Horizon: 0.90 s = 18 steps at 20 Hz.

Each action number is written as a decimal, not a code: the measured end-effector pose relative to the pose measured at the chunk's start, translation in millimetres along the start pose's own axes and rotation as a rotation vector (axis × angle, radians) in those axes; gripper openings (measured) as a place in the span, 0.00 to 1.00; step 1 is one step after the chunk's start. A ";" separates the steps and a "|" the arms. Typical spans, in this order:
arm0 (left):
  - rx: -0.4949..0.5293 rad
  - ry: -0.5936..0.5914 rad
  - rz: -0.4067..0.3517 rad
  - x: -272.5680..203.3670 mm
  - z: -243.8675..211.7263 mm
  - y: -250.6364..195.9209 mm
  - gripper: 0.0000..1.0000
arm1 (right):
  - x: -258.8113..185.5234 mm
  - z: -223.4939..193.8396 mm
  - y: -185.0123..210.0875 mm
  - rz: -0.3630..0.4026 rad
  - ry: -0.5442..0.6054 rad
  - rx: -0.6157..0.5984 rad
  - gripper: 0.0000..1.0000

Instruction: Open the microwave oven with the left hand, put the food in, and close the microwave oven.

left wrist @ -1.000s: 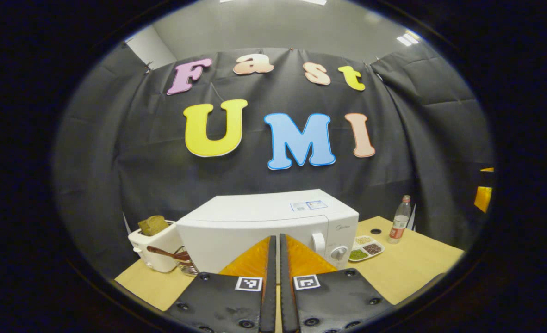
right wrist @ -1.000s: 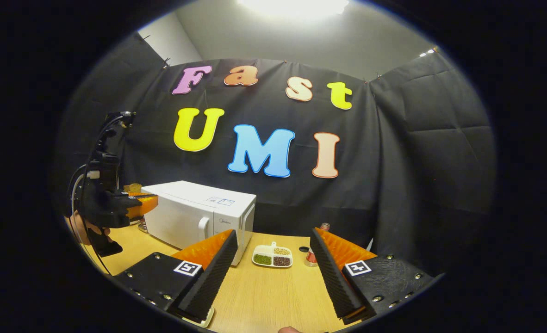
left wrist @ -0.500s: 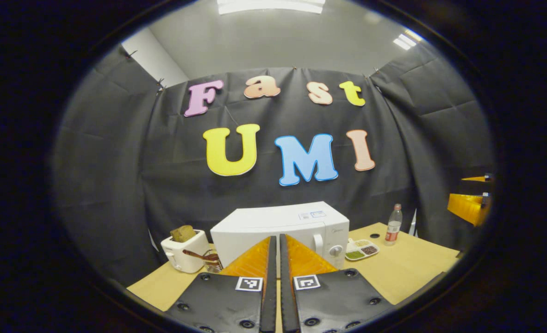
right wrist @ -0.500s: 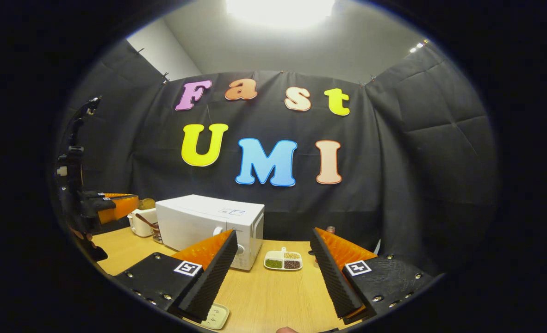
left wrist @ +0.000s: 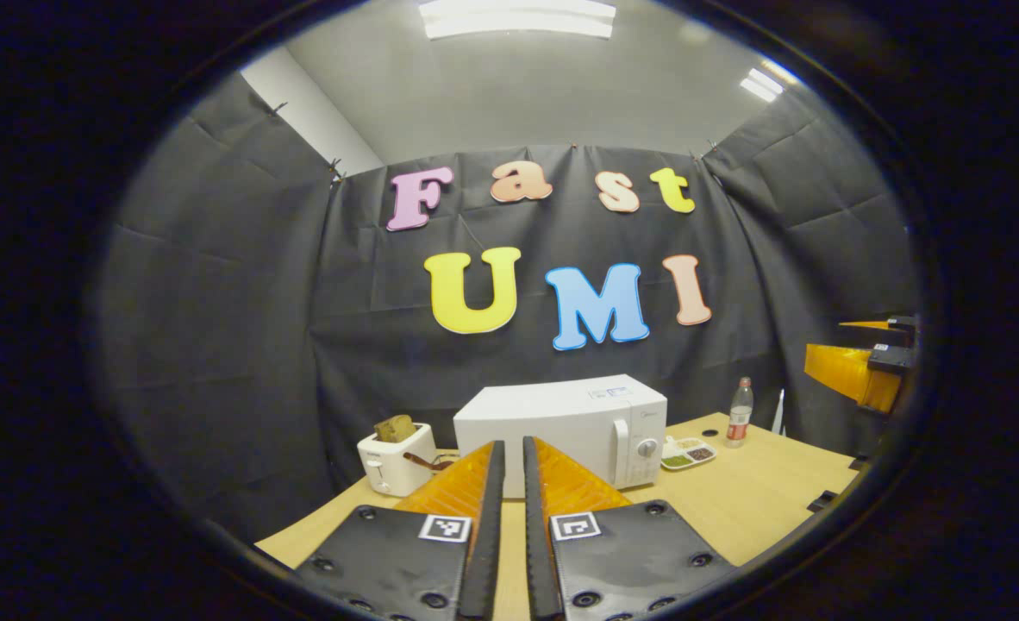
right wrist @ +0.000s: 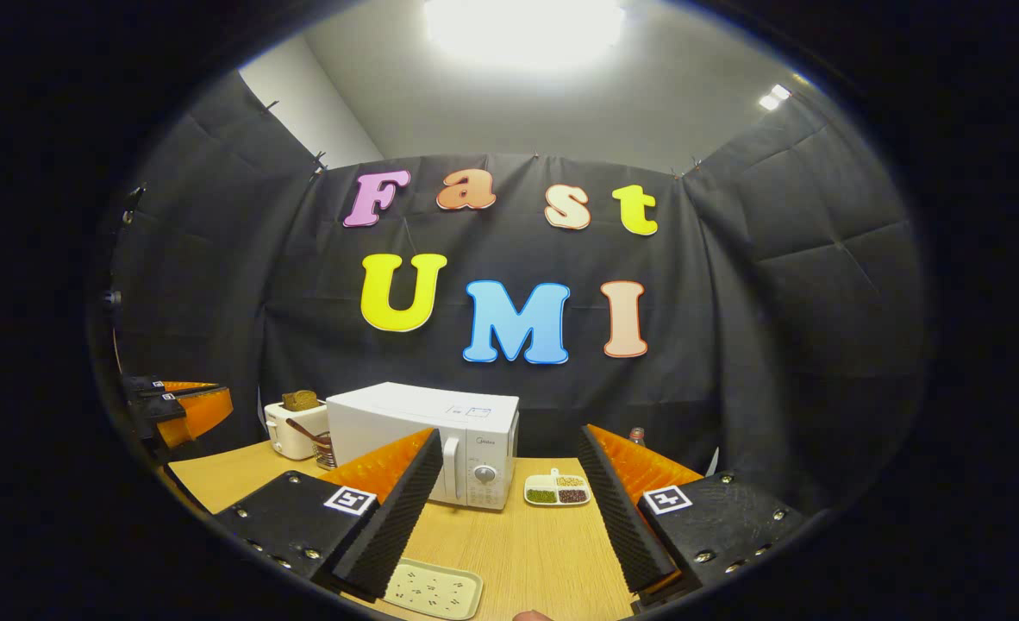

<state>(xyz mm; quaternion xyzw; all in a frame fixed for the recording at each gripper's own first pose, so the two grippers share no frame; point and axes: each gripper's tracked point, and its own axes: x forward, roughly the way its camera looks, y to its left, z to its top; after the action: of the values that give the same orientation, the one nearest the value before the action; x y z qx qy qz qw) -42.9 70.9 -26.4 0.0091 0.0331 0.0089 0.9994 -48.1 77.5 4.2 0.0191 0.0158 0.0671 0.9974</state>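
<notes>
Three-part dish [right wrist: 557,489] of grains beside shut microwave [right wrist: 440,440], bread in toaster [right wrist: 296,423]

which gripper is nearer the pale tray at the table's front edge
Right. The right gripper hangs open just above the pale tray, which lies by its left finger. The left gripper is shut and off to the side.

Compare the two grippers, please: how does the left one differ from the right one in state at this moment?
The left gripper has its fingers nearly together, with a thin slit between them; the right gripper is spread wide, with the table and the divided dish showing in the gap. The left gripper points at the closed microwave; the right gripper points just to the right of it. Both grippers hold nothing and hover above the table.
</notes>
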 end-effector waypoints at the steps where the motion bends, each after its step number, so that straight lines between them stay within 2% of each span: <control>1: 0.001 -0.002 0.006 -9.8 0.8 6.5 0.24 | -5.4 2.6 5.3 0.002 -0.008 -0.001 0.96; 3: 0.003 -0.003 0.033 -23.5 0.2 22.0 0.38 | -14.7 4.7 12.6 0.000 -0.017 0.005 0.96; 4: 0.000 -0.004 0.035 -28.5 1.0 25.7 0.54 | -20.1 6.2 15.9 0.000 -0.020 0.006 0.96; 5: -0.003 -0.007 0.042 -32.8 1.6 30.1 0.55 | -23.3 5.5 17.5 -0.004 -0.020 0.003 0.96; 9: -0.032 -0.014 0.041 -45.2 6.1 37.2 0.87 | -27.4 11.5 23.4 -0.010 -0.023 -0.005 0.96; 10: -0.036 -0.016 0.039 -46.1 8.3 39.2 0.92 | -29.6 12.3 22.6 -0.014 -0.026 -0.005 0.96; 18: -0.047 -0.047 0.039 -53.1 17.9 47.1 0.94 | -39.0 24.0 15.6 -0.023 -0.058 -0.011 0.96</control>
<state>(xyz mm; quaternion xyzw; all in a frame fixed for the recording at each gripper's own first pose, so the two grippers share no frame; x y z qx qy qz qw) -95.5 116.7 -4.2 -0.0134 0.0092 0.0288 0.9995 -88.0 86.8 29.9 0.0154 -0.0134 0.0552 0.9983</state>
